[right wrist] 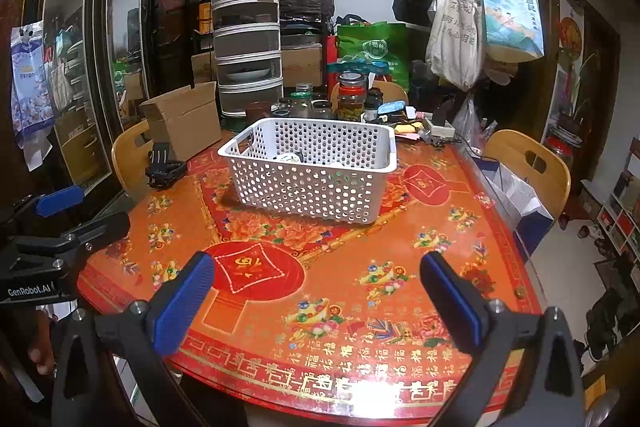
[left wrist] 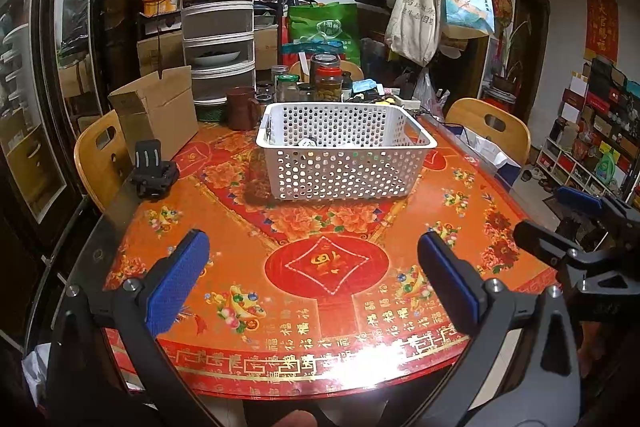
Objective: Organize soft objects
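A white perforated basket (left wrist: pixel 340 167) stands on the middle of the red and orange table; it also shows in the right wrist view (right wrist: pixel 316 183). Small objects lie inside it, mostly hidden; a white one (right wrist: pixel 290 158) peeks over the rim. My left gripper (left wrist: pixel 312 275) is open and empty, above the table's near edge. My right gripper (right wrist: pixel 316 291) is open and empty, level with the left one. Each gripper shows in the other's view, the right one (left wrist: pixel 580 219) at the right edge, the left one (right wrist: pixel 68 215) at the left edge.
A black holder (left wrist: pixel 154 173) and an open cardboard box (left wrist: pixel 160 111) sit at the table's left. Jars (left wrist: pixel 326 79), a brown mug (left wrist: pixel 240 107) and a stacked food cover (left wrist: pixel 218 23) crowd the far edge. Wooden chairs (left wrist: pixel 496 127) stand at both sides. Bags hang from a coat rack (left wrist: pixel 424 7).
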